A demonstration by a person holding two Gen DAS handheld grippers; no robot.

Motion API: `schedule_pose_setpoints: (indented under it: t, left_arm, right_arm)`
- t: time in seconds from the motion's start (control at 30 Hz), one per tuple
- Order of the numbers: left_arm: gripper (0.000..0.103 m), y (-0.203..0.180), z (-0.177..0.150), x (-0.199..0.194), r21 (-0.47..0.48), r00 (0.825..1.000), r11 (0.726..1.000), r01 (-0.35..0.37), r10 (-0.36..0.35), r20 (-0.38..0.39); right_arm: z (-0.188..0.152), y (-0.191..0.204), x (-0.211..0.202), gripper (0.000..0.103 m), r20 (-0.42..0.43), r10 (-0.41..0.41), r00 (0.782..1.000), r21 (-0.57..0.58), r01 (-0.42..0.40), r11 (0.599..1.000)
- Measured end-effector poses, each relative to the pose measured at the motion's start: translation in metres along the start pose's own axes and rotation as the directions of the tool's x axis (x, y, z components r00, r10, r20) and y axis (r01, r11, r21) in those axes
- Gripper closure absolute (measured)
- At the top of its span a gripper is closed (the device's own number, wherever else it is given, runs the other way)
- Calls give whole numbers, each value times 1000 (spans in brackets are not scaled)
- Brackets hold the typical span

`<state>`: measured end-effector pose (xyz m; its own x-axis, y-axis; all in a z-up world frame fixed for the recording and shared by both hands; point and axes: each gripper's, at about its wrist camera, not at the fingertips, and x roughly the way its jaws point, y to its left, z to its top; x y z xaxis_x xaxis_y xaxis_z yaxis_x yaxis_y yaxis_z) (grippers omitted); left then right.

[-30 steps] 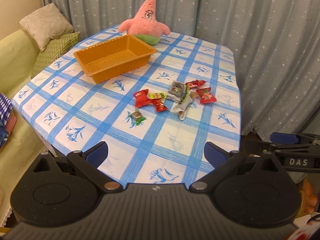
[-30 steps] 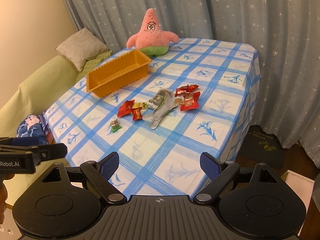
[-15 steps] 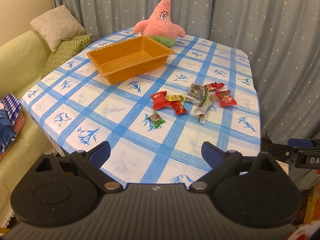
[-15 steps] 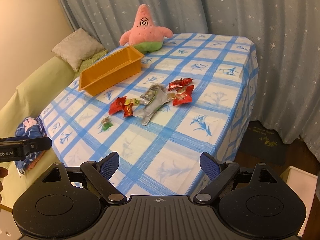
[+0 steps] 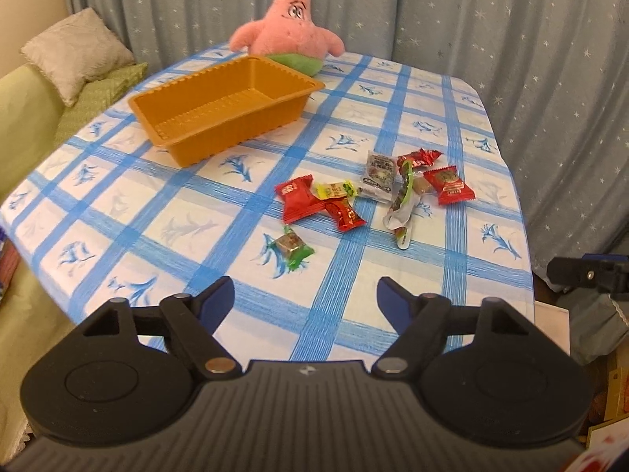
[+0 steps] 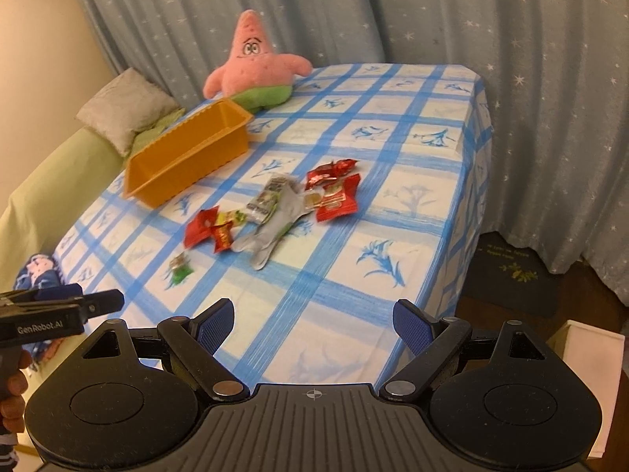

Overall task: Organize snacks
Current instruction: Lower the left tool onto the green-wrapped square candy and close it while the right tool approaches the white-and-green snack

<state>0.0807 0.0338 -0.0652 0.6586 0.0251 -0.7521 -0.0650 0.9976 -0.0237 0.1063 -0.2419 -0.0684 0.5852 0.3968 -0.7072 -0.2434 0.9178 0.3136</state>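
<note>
Several wrapped snacks lie in a loose cluster on the blue-checked tablecloth (image 5: 196,204): a red packet (image 5: 297,198), a silver pouch (image 5: 399,206), another red packet (image 5: 449,185). A small green-wrapped candy (image 5: 293,249) lies apart, nearest my left gripper (image 5: 306,303). Its jaws are closing with nothing between them, and it hovers just short of that candy. Behind the snacks sits an empty orange tray (image 5: 224,108). My right gripper (image 6: 313,324) stands open over the table's near edge, well short of the snack pile (image 6: 275,212) and the orange tray (image 6: 184,157).
A pink star plush (image 5: 289,29) sits behind the tray. Star-patterned curtains (image 5: 511,39) hang behind the table. A green sofa (image 6: 51,181) with a cushion (image 6: 125,110) flanks the left. A dark mat (image 6: 511,275) lies on the floor at right.
Both grippers have come lower and closer to the table; the snacks loom larger. The left gripper's fingers have drawn inward.
</note>
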Motion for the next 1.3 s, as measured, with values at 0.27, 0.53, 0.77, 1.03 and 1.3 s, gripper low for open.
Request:
schedule_pose_setpoints:
  t: [0.27, 0.53, 0.77, 1.03, 1.3]
  left_arm:
    - [52, 7, 7, 45, -7, 999, 1000, 10, -11, -44]
    - [63, 14, 16, 80, -60, 997, 998, 12, -17, -78]
    - [64, 14, 25, 101, -92, 995, 996, 12, -20, -93]
    - [70, 17, 32, 117, -108, 994, 994, 5, -17, -107]
    - [79, 20, 34, 125, -87, 993, 996, 7, -18, -120]
  right_arm:
    - [9, -7, 16, 15, -17, -51, 999, 39, 51, 998]
    - [18, -13, 31, 15, -39, -76, 996, 62, 78, 995]
    - [26, -12, 45, 15, -54, -82, 995, 66, 85, 994]
    - [32, -13, 56, 15, -69, -88, 994, 76, 93, 993]
    - [36, -13, 64, 15, -82, -91, 993, 80, 97, 992]
